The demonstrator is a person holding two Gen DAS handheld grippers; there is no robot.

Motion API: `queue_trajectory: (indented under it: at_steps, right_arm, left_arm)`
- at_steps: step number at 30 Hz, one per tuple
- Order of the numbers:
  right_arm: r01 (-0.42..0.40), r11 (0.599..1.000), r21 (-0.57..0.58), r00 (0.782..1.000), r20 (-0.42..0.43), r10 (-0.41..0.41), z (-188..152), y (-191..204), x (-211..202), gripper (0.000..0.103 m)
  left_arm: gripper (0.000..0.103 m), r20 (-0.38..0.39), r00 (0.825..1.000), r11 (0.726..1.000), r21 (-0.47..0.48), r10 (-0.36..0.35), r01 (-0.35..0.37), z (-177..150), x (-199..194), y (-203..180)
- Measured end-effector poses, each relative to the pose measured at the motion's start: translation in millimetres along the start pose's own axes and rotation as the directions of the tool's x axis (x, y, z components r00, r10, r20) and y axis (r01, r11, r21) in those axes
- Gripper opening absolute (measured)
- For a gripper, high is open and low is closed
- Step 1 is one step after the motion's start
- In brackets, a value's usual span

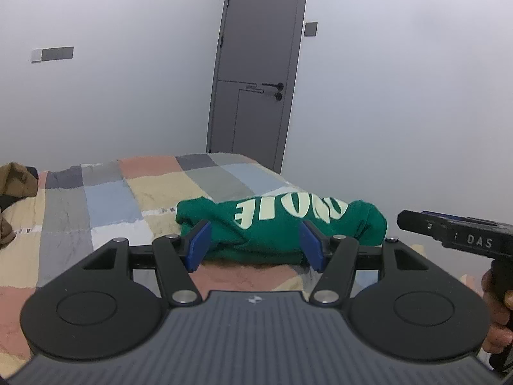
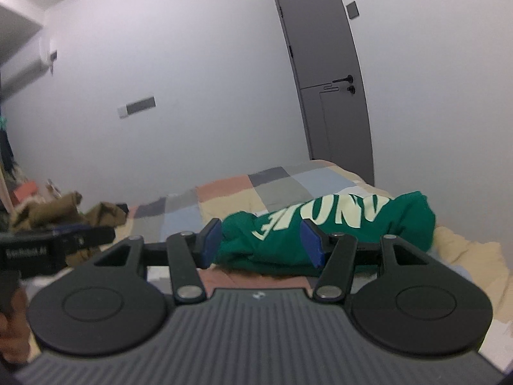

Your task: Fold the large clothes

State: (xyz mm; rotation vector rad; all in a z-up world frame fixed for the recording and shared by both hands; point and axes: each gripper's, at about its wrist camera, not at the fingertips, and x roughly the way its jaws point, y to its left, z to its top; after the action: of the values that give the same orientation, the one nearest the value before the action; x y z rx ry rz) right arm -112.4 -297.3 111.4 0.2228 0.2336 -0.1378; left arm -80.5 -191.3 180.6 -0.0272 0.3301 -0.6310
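Where we look along the left gripper (image 1: 255,245): its blue pads (image 1: 198,245) stand wide apart with nothing between them, the sweater past their tips.
Right gripper (image 2: 261,243): we see its pads likewise spread wide and bare; in the left view its black body enters at the right edge.
Sweater (image 1: 282,224): a green bundle lying on the bed (image 1: 105,199), centre of the left view, centre-right of the right view (image 2: 320,234).
Long axis: runs left to right across both frames, crosswise to our fingers.
Lettering (image 1: 288,211): pale, upside down to us, so the print's top faces toward the cameras.
Hidden: the bundle's near lower edge sits behind the pads and linkages; sleeves and hem we cannot make out; the first letters curl out of sight at the right.
Blur: the right view is smeared, most at the bundle's right end.
Brown clothes (image 2: 64,211): heaped at the left, cut off by the left view's edge.
Door (image 1: 256,73): grey, shut, behind the bed.
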Motion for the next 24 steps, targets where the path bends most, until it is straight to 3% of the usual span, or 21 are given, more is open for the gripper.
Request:
queue_trajectory:
  at_steps: [10,24]
  right_arm:
    - [0.018,0.999,-0.041,0.998,-0.052,-0.02,-17,12,-13,0.058]
    - [0.087,0.995,-0.051,0.991,-0.095,-0.092,-50,13,-7,0.057]
  left_arm:
    - [0.066,-0.013,1.0,1.0,0.005,-0.009,0.009,-19,-9,1]
    - [0.066,-0.047,0.998,0.999,-0.005,0.036,-0.036,-46,3,7]
